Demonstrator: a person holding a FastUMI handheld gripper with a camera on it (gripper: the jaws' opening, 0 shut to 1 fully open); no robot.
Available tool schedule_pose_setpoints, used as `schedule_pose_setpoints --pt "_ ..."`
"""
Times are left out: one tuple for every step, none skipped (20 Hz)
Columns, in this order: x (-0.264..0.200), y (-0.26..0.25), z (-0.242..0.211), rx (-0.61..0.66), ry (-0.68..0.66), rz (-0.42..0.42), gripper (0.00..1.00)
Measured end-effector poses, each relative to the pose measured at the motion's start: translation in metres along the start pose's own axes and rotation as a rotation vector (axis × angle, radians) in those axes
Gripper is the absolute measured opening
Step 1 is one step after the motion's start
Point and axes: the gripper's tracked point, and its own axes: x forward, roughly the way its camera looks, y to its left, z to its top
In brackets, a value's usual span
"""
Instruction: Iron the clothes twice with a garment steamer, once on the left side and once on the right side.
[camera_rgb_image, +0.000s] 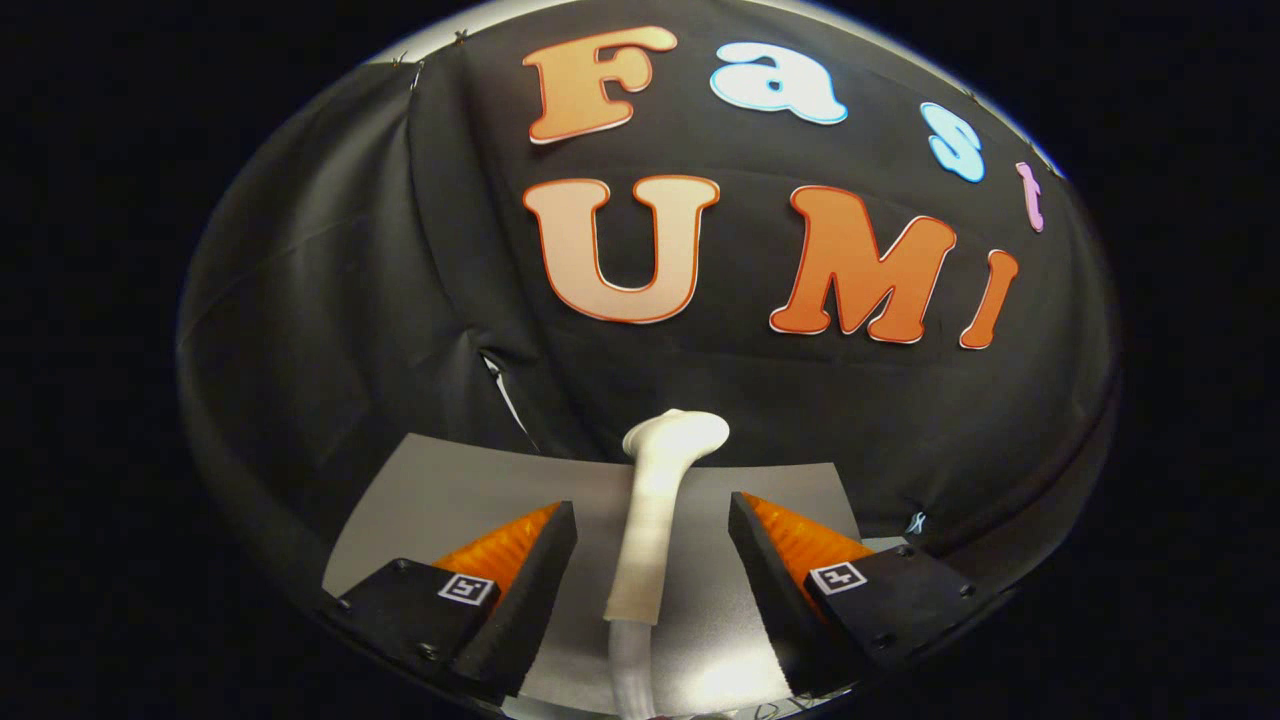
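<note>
While fingers gape wide, gripper (652, 540) grips nothing; white steamer (655, 500) stands between them, untouched, on grey table (450, 480).

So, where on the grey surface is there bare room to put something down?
The grey surface is bare on both sides of the white steamer: one patch toward the wall cloth, one beyond the other finger. The middle is crowded: the steamer stands between the open claw fingers, touching neither.
</note>
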Motion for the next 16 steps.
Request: schedule_pose_setpoints --pt "0.011 -0.004 -0.004 -0.012 0.031 -0.014 0.99" --pt "0.017 -0.005 -0.007 -0.019 0.051 -0.024 0.97" --pt "0.025 -0.005 -0.008 -0.022 0.060 -0.034 0.96" --pt "0.031 -0.003 -0.010 -0.025 0.074 -0.037 0.91" --pt "0.036 -0.003 -0.013 -0.030 0.087 -0.038 0.89" --pt "0.042 0.001 -0.016 -0.034 0.101 -0.031 0.86" --pt "0.045 0.004 -0.018 -0.040 0.116 -0.032 0.82" --pt "0.050 0.006 -0.021 -0.045 0.130 -0.029 0.78" --pt "0.059 0.007 -0.027 -0.045 0.146 -0.027 0.74" --pt "0.062 0.008 -0.031 -0.038 0.170 -0.026 0.71" --pt "0.064 0.009 -0.036 -0.028 0.187 -0.029 0.66" --pt "0.068 0.006 -0.040 -0.015 0.203 -0.034 0.60" --pt "0.072 0.006 -0.043 -0.004 0.213 -0.039 0.57" --pt "0.072 0.004 -0.040 0.010 0.211 -0.042 0.54" --pt "0.076 0.003 -0.044 0.013 0.218 -0.041 0.50" --pt "0.075 0.001 -0.043 0.014 0.221 -0.042 0.49"
